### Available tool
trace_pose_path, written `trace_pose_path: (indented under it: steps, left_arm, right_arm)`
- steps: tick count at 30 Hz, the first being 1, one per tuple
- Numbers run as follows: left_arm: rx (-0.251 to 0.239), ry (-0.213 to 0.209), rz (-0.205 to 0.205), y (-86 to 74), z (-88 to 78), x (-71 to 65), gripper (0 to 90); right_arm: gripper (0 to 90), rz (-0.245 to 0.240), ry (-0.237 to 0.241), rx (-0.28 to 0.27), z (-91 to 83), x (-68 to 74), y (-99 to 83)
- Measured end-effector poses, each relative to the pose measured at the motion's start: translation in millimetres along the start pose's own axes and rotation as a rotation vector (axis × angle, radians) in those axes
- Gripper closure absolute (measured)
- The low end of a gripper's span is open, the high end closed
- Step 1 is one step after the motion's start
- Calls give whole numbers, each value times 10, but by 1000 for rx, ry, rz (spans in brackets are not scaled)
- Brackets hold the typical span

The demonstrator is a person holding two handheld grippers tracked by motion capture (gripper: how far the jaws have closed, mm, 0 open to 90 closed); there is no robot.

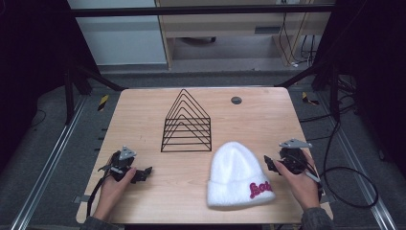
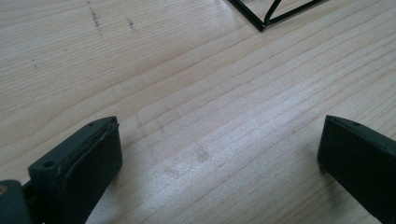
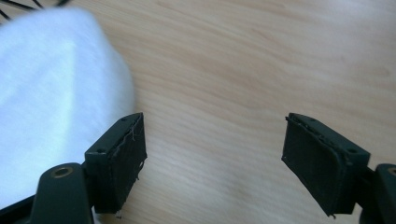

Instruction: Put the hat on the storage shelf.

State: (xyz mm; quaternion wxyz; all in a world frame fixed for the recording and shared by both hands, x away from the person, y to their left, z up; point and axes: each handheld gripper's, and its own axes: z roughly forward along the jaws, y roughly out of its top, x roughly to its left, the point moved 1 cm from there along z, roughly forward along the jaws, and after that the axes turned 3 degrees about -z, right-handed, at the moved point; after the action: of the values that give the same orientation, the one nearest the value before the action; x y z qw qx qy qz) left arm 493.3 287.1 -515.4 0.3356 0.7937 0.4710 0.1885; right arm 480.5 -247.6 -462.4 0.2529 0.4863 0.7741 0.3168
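Note:
A white knitted beanie [image 1: 237, 175] with red lettering on its cuff lies flat on the wooden table [image 1: 143, 115], front right of centre. Behind it stands a black wire rack [image 1: 187, 125] of triangular dividers. My right gripper [image 1: 269, 164] rests on the table just right of the beanie, open, nothing between its jaws; in the right gripper view [image 3: 214, 156] the beanie [image 3: 51, 93] lies beside the left jaw. My left gripper [image 1: 144, 173] sits at the front left, open over bare wood [image 2: 219, 158], with a corner of the rack [image 2: 268, 14] far ahead.
A small dark round grommet [image 1: 236, 100] is set in the table near the back right edge. Cables [image 1: 344, 172] trail on the floor at the right. Metal rails run along both sides of the table.

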Motion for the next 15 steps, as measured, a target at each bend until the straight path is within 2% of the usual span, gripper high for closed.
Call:
trace_pose_path:
  steps: [2,3,4,7,11,13,15]
  left_arm:
    - [-3,15,-18,-14,-10,-28,0]
    - [-3,15,-18,-14,-10,-28,0]
    - [-5,16,-20,-16,-11,-31,0]
    - [-4,16,-19,-14,-11,-29,0]
    - [-1,18,-20,-7,-6,-27,0]
    - [0,17,-19,-7,-7,-27,0]
    - [0,17,-19,-7,-6,-27,0]
  right_arm:
    - [225,-44,33,12,22,102,179]
    - [225,-44,33,12,22,102,179]
    - [237,-64,50,18,59,166,285]
    - [261,-86,85,35,112,260,420]
    - [313,-128,119,60,172,396,556]
    - [363,-130,143,68,221,448,589]
    - [374,-140,151,92,284,493,614]
